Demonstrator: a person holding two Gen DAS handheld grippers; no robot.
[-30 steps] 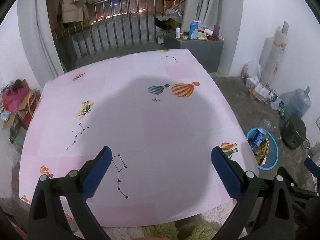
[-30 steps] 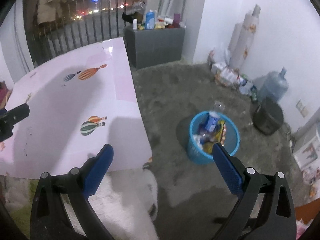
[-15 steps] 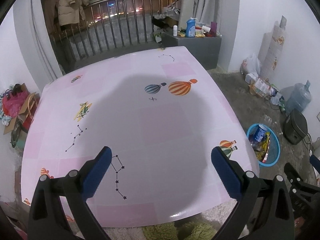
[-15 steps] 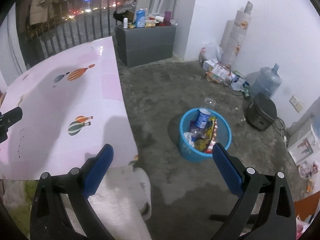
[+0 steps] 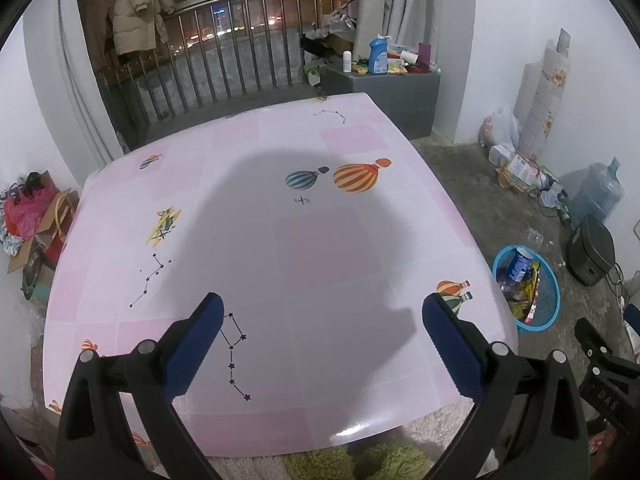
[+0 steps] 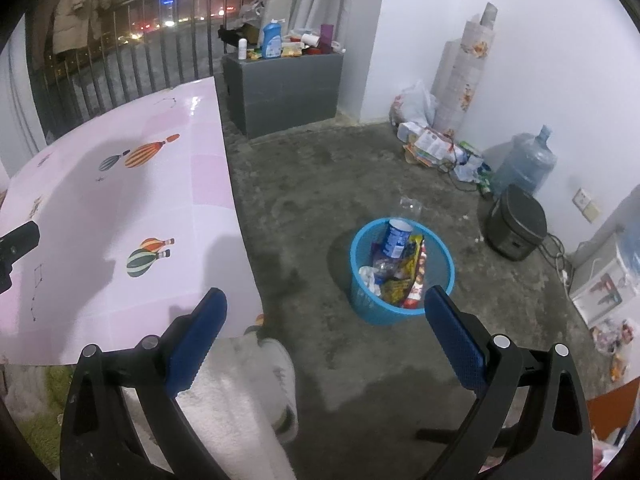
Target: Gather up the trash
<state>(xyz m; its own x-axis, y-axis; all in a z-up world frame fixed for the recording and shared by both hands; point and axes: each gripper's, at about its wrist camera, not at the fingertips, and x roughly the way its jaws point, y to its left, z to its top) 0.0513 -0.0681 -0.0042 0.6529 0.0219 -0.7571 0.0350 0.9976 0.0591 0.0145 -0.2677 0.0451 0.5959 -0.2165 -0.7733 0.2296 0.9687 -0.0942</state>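
Both grippers spread, empty; blue bin (image 6: pixel 402 270) sits just far of right gripper (image 6: pixel 322 340), left gripper (image 5: pixel 320 344) over pink table (image 5: pixel 248 216).

Table: the pink balloon-print table (image 5: pixel 256 240) carried only shadow.
Floor: the concrete floor (image 6: pixel 320 184) bore a blue trash basket (image 6: pixel 362 300), water jug (image 6: pixel 524 164) and grey cabinet (image 6: pixel 288 88).

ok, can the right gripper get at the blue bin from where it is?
Probably yes. The right gripper is open and empty, and the blue bin stands on bare floor ahead of it, beside the table, with nothing between. Whether it is within reach is unclear.
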